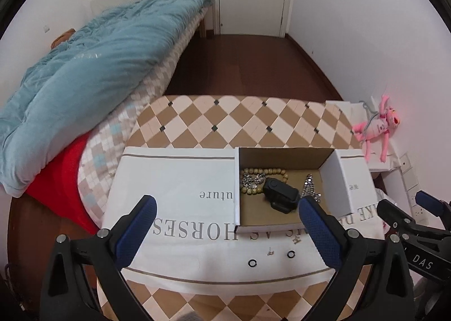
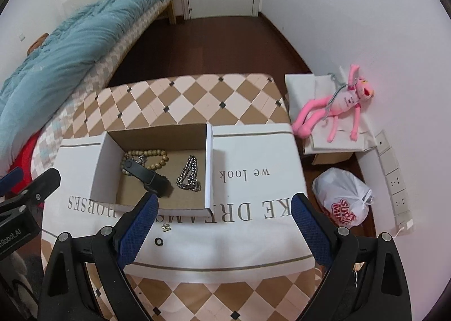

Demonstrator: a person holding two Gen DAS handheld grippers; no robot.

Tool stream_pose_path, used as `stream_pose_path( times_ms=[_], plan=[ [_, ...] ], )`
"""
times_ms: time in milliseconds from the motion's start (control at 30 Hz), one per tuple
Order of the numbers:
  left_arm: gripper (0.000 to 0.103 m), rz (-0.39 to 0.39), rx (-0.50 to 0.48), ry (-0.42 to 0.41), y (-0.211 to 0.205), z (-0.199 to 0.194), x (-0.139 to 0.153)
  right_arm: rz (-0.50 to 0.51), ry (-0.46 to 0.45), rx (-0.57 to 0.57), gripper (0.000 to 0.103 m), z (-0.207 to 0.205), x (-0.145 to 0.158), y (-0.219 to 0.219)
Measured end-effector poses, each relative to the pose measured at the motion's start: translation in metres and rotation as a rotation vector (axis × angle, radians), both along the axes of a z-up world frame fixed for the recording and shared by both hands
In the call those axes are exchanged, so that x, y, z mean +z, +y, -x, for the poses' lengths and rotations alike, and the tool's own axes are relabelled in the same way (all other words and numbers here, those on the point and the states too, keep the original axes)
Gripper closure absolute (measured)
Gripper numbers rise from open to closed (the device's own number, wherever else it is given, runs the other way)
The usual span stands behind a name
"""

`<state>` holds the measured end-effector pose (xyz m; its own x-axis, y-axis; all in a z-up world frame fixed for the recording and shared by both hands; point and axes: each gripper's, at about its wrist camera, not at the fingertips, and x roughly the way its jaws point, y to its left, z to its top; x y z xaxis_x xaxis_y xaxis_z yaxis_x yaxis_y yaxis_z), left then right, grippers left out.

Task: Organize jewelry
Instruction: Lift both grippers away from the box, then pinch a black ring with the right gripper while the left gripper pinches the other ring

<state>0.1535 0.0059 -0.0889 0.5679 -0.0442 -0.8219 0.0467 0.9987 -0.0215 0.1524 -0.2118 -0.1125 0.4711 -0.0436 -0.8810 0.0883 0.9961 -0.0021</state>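
Observation:
An open cardboard box (image 1: 284,156) (image 2: 157,132) sits on a white printed cloth. Inside lie a wooden bead bracelet (image 1: 265,172) (image 2: 152,153), a silver chain (image 1: 310,188) (image 2: 189,173) and a black watch-like band (image 1: 280,194) (image 2: 146,175). On the cloth in front of the box lie two black rings (image 1: 252,263) (image 1: 291,254), one showing in the right wrist view (image 2: 159,241), a small stud (image 1: 270,251) and a small metal charm (image 1: 296,240) (image 2: 166,226). My left gripper (image 1: 225,230) and right gripper (image 2: 224,222) are both open and empty above the cloth's near side.
The cloth (image 1: 180,180) (image 2: 253,177) covers a table with a checkered top (image 1: 225,120) (image 2: 183,101). A bed with a blue quilt (image 1: 84,67) stands left. A pink plush toy (image 2: 338,106), a white plastic bag (image 2: 342,198) and wall sockets (image 2: 394,180) are right.

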Motion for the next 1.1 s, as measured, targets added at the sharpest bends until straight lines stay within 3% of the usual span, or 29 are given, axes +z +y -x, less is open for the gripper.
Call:
stream_pose_path(
  times_ms=[367, 533, 733, 900, 1100],
  plan=[
    [0.0, 0.03, -0.024, -0.042, -0.008, 0.037, 0.029, -0.018, -0.104, -0.007, 0.007, 0.041, 0.045, -0.003],
    [0.0, -0.011, 0.017, -0.049, -0.006, 0.042, 0.02, -0.074, -0.085, -0.016, 0.007, 0.051, 0.043, -0.008],
    [0.0, -0.05, 0.058, 0.034, 0.008, 0.041, -0.037, -0.143, 0.037, -0.003, 0.008, 0.049, -0.021, -0.003],
    [0.0, -0.101, 0.079, 0.132, 0.023, 0.039, -0.095, -0.207, 0.141, 0.037, 0.041, 0.038, -0.088, 0.019],
    [0.0, -0.135, 0.1, 0.214, 0.04, 0.039, -0.134, -0.165, 0.166, 0.117, 0.053, 0.027, -0.13, 0.059]
  ],
)
